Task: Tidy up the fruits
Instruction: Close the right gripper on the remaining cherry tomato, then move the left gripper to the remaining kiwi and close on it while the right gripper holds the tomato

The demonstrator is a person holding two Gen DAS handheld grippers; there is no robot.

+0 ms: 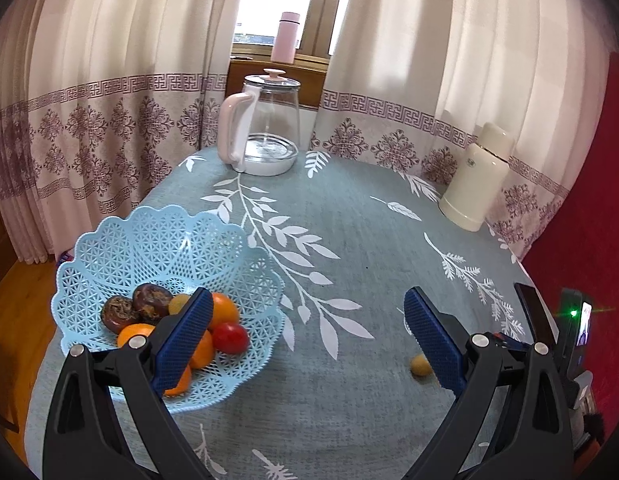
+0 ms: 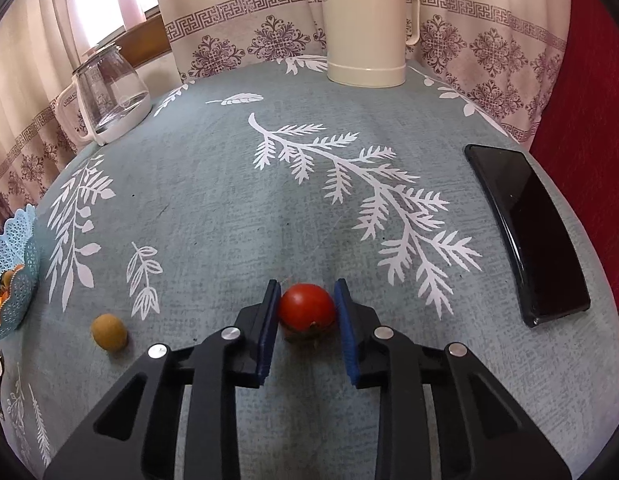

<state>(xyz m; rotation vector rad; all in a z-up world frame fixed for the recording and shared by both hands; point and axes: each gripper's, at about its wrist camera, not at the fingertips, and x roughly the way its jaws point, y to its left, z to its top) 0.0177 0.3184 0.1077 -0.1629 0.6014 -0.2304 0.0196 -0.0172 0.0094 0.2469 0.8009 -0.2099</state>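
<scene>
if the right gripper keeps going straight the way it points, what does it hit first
The red tomato: it already sits between the fingers of the right gripper, on the tablecloth. Beyond it the cloth looks free up to the cream flask, though depth is hard to judge.

The surface (image 2: 229, 208) is covered in grey-blue cloth printed with white leaves; the basket (image 1: 109, 240) is pale blue lattice, the tomato (image 2: 306, 307) red.

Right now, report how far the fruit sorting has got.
Done: several fruits already sit in the blue basket. In hand: the right tool brackets a red tomato resting on the cloth, though contact is unclear. Left: the small yellow fruit lies loose. The left tool is open and empty.
</scene>
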